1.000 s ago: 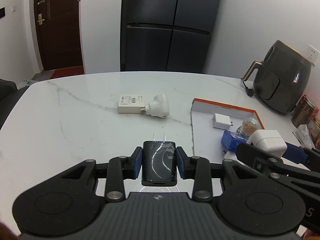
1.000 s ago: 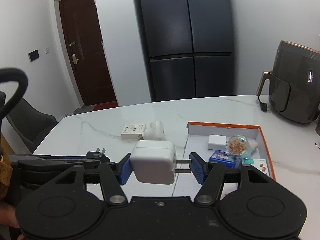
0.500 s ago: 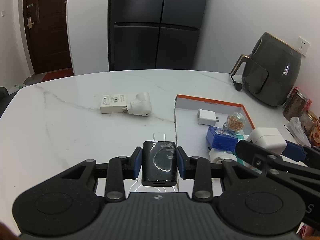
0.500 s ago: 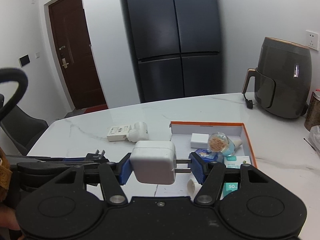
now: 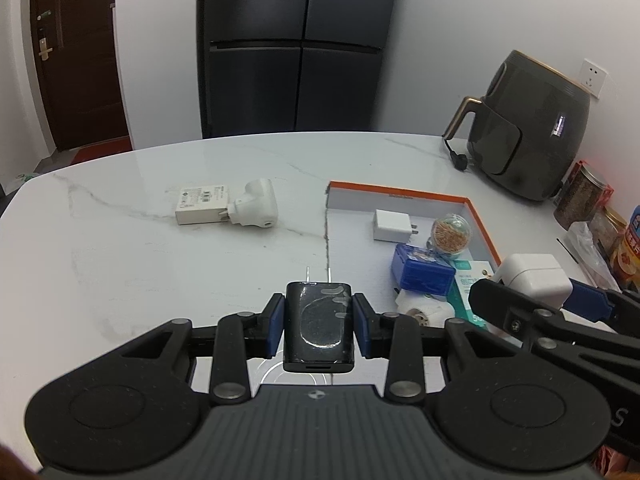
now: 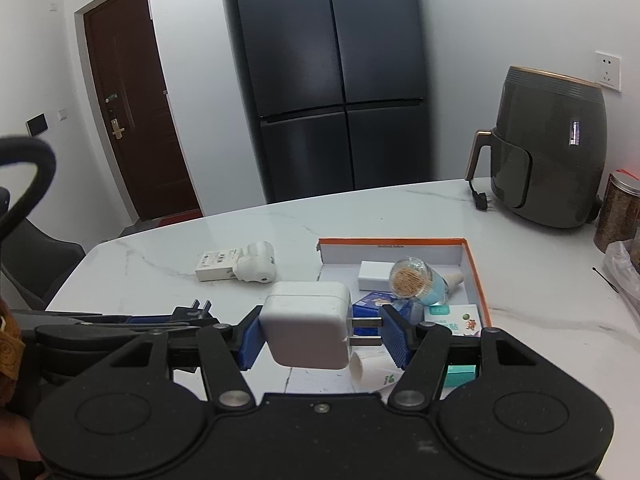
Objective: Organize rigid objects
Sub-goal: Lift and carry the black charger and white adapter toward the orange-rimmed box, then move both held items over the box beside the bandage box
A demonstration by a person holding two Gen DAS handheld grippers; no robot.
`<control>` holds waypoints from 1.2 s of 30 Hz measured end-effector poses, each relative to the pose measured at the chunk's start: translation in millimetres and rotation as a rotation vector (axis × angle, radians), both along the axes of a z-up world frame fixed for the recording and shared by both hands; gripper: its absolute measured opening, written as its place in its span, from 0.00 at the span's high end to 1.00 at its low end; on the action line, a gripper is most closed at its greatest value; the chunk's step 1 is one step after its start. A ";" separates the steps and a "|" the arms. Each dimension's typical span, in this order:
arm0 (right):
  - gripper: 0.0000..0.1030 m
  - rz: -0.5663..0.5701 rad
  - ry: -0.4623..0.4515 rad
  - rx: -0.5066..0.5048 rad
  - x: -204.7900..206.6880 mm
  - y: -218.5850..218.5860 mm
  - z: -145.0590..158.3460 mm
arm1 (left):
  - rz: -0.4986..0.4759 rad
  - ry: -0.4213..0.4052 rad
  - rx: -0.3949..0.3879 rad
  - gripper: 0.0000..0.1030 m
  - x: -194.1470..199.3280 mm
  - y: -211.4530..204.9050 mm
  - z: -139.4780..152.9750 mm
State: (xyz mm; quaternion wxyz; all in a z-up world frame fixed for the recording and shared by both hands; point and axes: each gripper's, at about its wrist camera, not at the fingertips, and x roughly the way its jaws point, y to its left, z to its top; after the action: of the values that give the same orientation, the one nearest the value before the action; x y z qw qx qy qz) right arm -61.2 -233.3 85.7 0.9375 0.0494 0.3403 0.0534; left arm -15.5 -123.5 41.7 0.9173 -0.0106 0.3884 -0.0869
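The left gripper (image 5: 319, 323) clamps the glossy, likely slippery black charger (image 5: 319, 326) by its flat sides beside the tray (image 5: 400, 194); the right gripper (image 6: 316, 330) pinches the white charger (image 6: 306, 326), light and stiff, body against prongs.

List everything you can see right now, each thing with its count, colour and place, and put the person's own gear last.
Black charger: 1, black, in left gripper, prongs forward.
White charger: 1, white, in right gripper, prongs sideways.
Orange-rimmed box: 1, white inside, on table, right of centre.
Small white plug: 1, in box.
Clear round container: 1, tan contents, in box.
Blue case: 1, in box.
White adapters: 2, touching, on table left of box.
Marble table: 1, white.
Air fryer: 1, dark grey, far right.
Fridge: 1, black, behind table.
Door: 1, brown, back left.
Left gripper: jaws shut on black charger.
Right gripper: jaws shut on white charger.
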 end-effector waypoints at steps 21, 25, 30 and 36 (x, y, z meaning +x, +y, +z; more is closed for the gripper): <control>0.29 -0.090 0.008 -0.008 -15.1 -38.2 -1.0 | -0.087 0.007 -0.003 0.65 -5.2 -40.5 -3.8; 0.29 -0.109 0.008 -0.012 -19.4 -44.9 -0.1 | -0.104 0.009 -0.005 0.65 -6.6 -48.6 -4.6; 0.29 -0.129 0.010 -0.015 -23.3 -53.5 0.2 | -0.122 0.010 -0.005 0.65 -9.0 -57.3 -5.8; 0.29 -0.147 0.010 -0.015 -28.1 -61.3 0.9 | -0.134 0.012 -0.007 0.65 -11.2 -64.3 -6.6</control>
State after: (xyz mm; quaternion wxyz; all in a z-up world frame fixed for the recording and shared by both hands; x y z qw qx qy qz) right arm -89.4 -294.6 86.6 0.9376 0.0675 0.3407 -0.0185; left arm -26.7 -187.7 35.2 0.9070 0.0120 0.3936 -0.1495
